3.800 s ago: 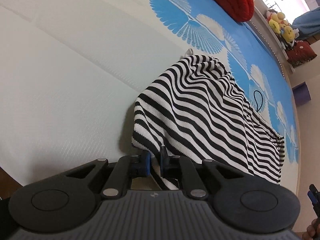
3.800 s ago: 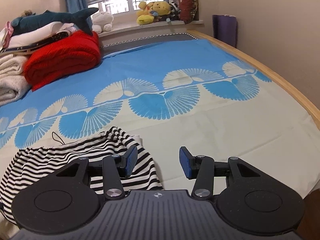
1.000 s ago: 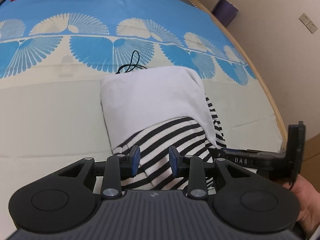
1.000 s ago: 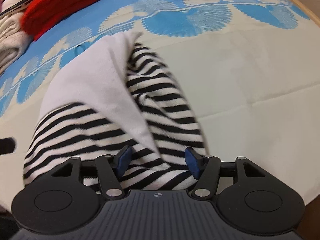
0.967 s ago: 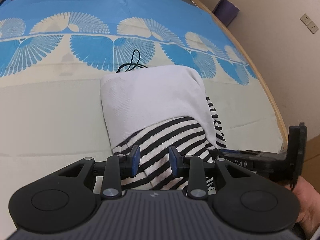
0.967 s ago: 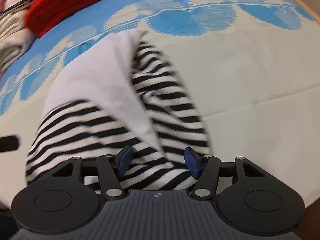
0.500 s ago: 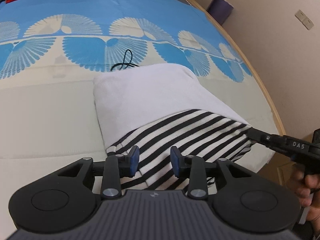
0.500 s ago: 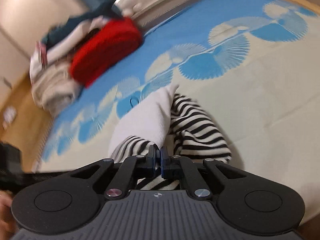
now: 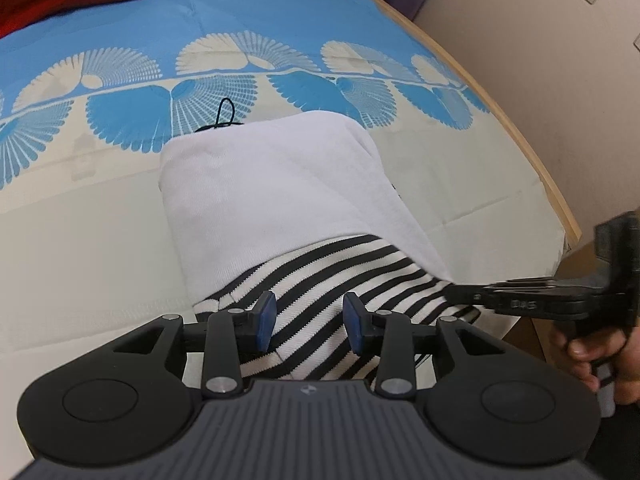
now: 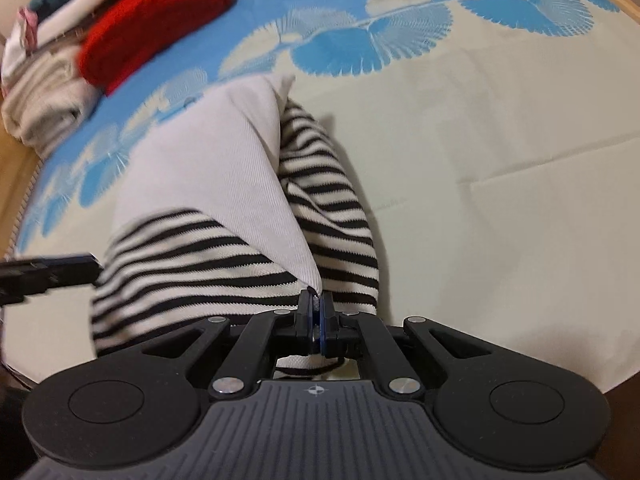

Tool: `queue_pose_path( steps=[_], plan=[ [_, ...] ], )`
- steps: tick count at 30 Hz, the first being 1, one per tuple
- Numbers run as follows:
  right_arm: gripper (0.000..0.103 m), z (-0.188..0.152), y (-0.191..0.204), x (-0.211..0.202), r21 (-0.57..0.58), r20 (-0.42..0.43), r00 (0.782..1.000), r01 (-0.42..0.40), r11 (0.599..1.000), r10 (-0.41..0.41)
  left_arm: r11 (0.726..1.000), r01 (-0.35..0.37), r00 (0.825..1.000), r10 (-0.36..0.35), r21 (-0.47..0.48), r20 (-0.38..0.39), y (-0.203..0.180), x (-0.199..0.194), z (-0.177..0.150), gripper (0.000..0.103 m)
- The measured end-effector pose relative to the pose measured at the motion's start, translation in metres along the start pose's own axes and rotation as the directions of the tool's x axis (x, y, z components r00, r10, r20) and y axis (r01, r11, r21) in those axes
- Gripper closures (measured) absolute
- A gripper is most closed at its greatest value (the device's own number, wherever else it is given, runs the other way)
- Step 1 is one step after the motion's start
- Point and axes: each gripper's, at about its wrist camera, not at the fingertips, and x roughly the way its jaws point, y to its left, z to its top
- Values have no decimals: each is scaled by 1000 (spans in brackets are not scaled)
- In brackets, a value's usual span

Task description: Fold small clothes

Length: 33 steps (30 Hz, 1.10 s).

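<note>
- Right claw point(image 10: 317, 322) is clenched on the near corner of the striped garment point(image 9: 320, 276).
- Left claw point(image 9: 307, 322) hangs released over the garment's near edge, on the bed point(image 9: 80, 240).

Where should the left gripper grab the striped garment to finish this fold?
Judging by its pose, the near left corner of the striped garment. The right gripper pinches the near right corner, so the left gripper, open above the stripes, could shift left and come down from above.

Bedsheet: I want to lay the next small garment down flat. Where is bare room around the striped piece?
Bare cream bedsheet lies between the striped garment and the wooden bed edge, and also on its other side. Crowded: the far end, with the red knit and folded pile.
</note>
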Motion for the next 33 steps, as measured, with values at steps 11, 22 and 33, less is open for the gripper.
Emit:
queue_pose_path(
  steps=[11,22,33],
  plan=[
    [101,3,0,12,-14,-31,999,31,999,-31,996,79,993,-74,51,-97,2,6,-5,62],
    [101,-9,-4,18,-78,-174,984,26,997,-39,933,31,955,79,358,-287,-28,47,-37,57],
    [60,29,-8,-33,85,282,959,-57,995,30,993,-114,993,113,-21,-35,49,-3,16,47]
  ],
)
